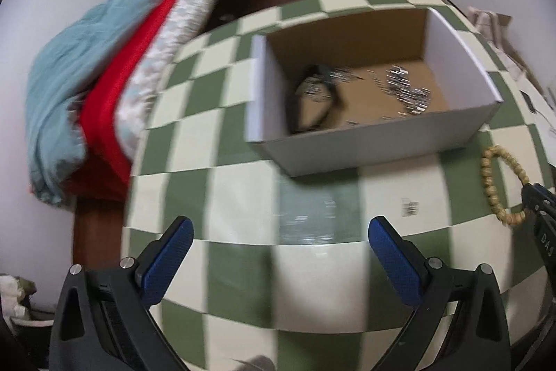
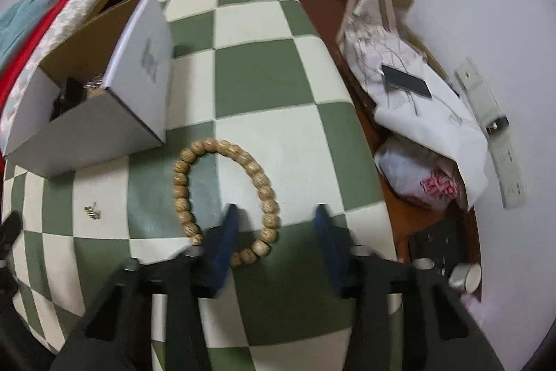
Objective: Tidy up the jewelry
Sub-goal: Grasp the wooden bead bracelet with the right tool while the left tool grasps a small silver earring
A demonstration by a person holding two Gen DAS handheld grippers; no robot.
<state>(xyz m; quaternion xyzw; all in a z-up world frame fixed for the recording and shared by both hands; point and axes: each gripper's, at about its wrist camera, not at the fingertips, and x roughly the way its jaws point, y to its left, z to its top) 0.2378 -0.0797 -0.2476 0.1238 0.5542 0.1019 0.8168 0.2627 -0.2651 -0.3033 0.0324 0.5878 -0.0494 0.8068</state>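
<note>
The right gripper is standing wide open over the wooden bead bracelet, which is lying flat on the checkered tabletop. Its left finger is sitting inside the bead loop and its right finger outside, so one side of the strand is running between the pads. Nothing is being held yet.

The likely trouble: if the jaws close while riding too high, the round beads could be rolling out from under the pads, and the strand could be sliding across the smooth cloth instead of lifting. A pinch on a single bead may also let the loop swing and snag the rim of the cardboard box ahead and to the left of this gripper, which already seems to be holding a dark band and some silvery pieces.

The left gripper is also hanging wide open and empty, with the box straight ahead of it and the bracelet off to its right. A small metallic piece is lying on the cloth just ahead of its right finger; too blurred to identify.

Beyond the right gripper's right side, past the tabletop's edge, a white cloth bag and a dark phone are resting, well clear of the path to the box.
</note>
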